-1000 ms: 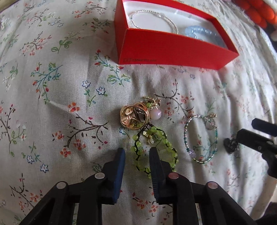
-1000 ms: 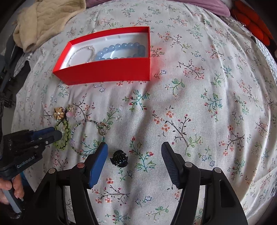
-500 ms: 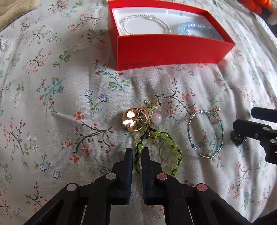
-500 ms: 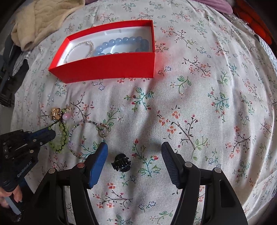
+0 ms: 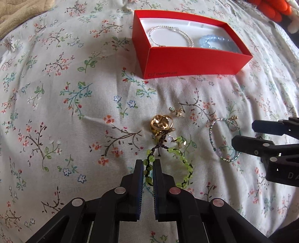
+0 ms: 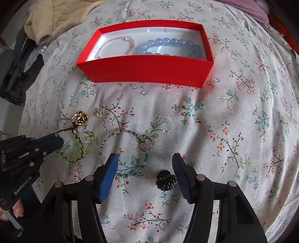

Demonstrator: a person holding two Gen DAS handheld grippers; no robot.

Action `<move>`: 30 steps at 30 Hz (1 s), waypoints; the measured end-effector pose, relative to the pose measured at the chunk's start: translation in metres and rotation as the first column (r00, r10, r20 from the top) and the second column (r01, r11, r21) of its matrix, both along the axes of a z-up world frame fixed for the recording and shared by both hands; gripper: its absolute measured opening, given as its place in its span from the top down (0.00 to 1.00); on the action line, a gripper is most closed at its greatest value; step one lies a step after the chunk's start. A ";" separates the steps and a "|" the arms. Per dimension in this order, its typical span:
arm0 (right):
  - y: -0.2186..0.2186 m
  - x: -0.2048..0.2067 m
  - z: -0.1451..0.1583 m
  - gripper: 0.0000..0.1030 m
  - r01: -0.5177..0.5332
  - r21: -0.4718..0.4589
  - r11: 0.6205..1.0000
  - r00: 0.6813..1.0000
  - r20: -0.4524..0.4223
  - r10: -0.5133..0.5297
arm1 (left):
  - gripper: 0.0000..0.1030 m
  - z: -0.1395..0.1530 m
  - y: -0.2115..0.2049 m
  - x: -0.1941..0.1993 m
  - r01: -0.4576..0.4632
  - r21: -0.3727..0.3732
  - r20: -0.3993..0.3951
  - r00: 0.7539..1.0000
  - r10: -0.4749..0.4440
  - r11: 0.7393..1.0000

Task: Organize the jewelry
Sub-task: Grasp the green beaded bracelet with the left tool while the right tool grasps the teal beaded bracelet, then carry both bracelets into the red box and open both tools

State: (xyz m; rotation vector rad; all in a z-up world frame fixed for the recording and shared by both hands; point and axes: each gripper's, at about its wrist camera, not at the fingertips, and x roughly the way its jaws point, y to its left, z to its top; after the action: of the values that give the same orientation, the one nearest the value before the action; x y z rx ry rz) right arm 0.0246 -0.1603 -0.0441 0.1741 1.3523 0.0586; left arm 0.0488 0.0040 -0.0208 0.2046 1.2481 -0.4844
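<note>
Green bracelet [image 5: 179,164] now lifted w/ gold charm [image 5: 161,122], L jaws clamped.

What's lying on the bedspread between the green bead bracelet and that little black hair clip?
A thin beaded bracelet with a ring charm lies between the green bead bracelet and the black hair clip, clearest in the right wrist view.

surface: floral-print bedsheet [image 6: 233,115], soft, creased | far left: beige quilted blanket [image 6: 48,22] | far right: purple fabric [image 6: 248,9], orange cushion [image 5: 269,9] | light: daylight
</note>
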 end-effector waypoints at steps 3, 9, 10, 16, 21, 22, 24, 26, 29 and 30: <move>0.006 0.001 -0.008 0.59 -0.011 -0.015 1.000 1.000 -0.026 0.010 | 0.95 -0.006 0.004 0.001 0.000 0.003 -0.019 1.000 0.000 1.000; 0.007 -0.001 -0.014 0.72 -0.016 -0.047 0.999 1.000 -0.024 0.015 | 0.80 -0.018 0.007 -0.002 0.045 0.005 -0.049 0.998 -0.044 0.999; 0.008 -0.001 -0.015 0.78 -0.021 -0.054 0.998 1.000 -0.022 0.020 | 0.78 -0.019 0.006 -0.004 0.056 0.012 -0.048 0.997 -0.055 0.998; 0.019 -0.004 -0.015 0.97 -0.060 -0.064 0.996 0.998 -0.014 0.060 | 0.87 -0.022 -0.001 -0.011 0.077 0.046 -0.043 0.996 -0.076 0.996; 0.019 -0.008 -0.008 0.97 -0.061 -0.052 0.997 0.998 0.003 0.061 | 0.98 -0.017 0.004 -0.015 0.070 0.043 -0.034 0.997 -0.068 0.997; 0.018 -0.010 -0.005 0.97 -0.061 -0.050 0.997 0.998 0.010 0.061 | 0.99 -0.015 0.005 -0.017 0.068 0.038 -0.029 0.997 -0.067 0.997; 0.016 -0.013 0.002 0.97 -0.057 -0.045 0.997 0.998 0.028 0.058 | 0.99 -0.009 0.011 -0.019 0.063 0.026 -0.014 0.998 -0.063 0.998; 0.014 -0.015 0.010 0.97 -0.053 -0.037 0.998 0.997 0.048 0.055 | 0.99 -0.001 0.016 -0.022 0.058 0.012 0.006 0.998 -0.058 0.998; 0.013 -0.018 0.023 0.97 -0.048 -0.021 0.999 0.996 0.078 0.050 | 0.99 0.014 0.024 -0.025 0.049 -0.022 0.035 0.998 -0.049 0.999; 0.012 -0.019 0.027 0.97 -0.048 -0.017 0.999 0.995 0.087 0.049 | 0.99 0.018 0.026 -0.026 0.047 -0.030 0.044 0.998 -0.046 0.998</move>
State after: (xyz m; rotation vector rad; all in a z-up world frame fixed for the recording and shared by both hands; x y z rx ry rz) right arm 0.0055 -0.1484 -0.0173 0.1250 1.2691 0.0961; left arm 0.0223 0.0295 -0.0026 0.2168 1.1948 -0.5365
